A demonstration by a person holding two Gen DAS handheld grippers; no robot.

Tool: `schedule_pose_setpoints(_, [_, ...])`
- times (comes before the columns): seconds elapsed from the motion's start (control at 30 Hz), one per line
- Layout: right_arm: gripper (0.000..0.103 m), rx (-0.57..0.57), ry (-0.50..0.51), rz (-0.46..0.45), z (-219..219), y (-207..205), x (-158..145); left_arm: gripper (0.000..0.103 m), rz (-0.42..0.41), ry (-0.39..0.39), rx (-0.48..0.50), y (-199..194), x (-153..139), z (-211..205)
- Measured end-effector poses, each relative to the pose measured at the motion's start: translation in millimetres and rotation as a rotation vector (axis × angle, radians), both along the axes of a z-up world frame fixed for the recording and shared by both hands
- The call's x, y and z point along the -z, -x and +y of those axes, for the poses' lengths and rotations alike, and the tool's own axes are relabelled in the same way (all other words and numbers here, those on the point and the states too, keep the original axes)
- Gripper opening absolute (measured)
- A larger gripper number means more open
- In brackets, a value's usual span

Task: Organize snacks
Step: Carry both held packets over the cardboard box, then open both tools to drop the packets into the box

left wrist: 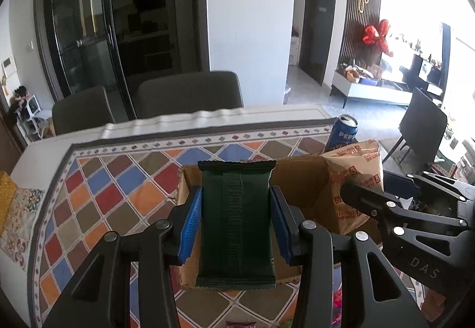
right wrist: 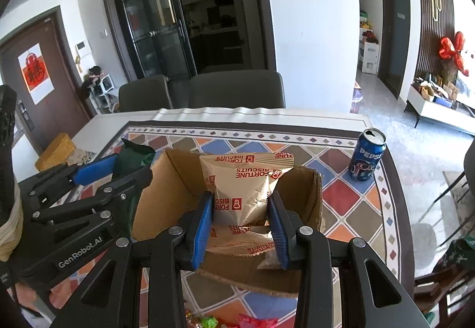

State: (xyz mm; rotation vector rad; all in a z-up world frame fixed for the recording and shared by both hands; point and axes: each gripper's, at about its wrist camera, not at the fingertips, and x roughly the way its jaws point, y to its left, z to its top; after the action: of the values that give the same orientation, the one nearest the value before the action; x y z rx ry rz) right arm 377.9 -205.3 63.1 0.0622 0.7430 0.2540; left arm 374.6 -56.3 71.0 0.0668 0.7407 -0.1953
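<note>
My left gripper [left wrist: 236, 209] is shut on a dark green snack packet [left wrist: 236, 224], held over the left part of an open cardboard box [left wrist: 299, 179]. My right gripper [right wrist: 242, 213] is shut on a beige Fortune Biscuits bag [right wrist: 243, 182], which hangs above the inside of the same cardboard box [right wrist: 175, 182]. In the left wrist view the biscuit bag [left wrist: 356, 173] and the right gripper [left wrist: 356, 197] show at the right. In the right wrist view the left gripper [right wrist: 115, 169] with its green packet [right wrist: 133, 156] shows at the left.
An opened Pepsi can [right wrist: 366, 157] stands on the colourful diamond-patterned tablecloth [right wrist: 341, 197], right of the box. Loose bright snack wrappers [right wrist: 207, 322] lie at the near table edge. Two grey chairs [right wrist: 234, 90] stand behind the table. A yellow box [right wrist: 56, 150] sits far left.
</note>
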Motion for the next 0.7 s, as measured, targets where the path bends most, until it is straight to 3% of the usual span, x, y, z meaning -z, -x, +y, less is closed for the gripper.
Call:
schedule_pose_setpoints(0.1, [0.039, 0.006, -0.006, 0.016, -1, -8, 6, 0.048, 0.033, 0.015, -0.001, -7, 7, 2])
schedule_pose_setpoints(0.23, [0.050, 0.033, 0.013, 0.031, -4, -12, 13, 0.057, 0.039, 0.007, -0.021, -4, 12, 6])
schedule_pose_setpoints(0.7, [0.050, 0.015, 0.001, 0.000, -8, 34, 10, 0.060, -0.023, -0.010, 0.018, 51, -1, 1])
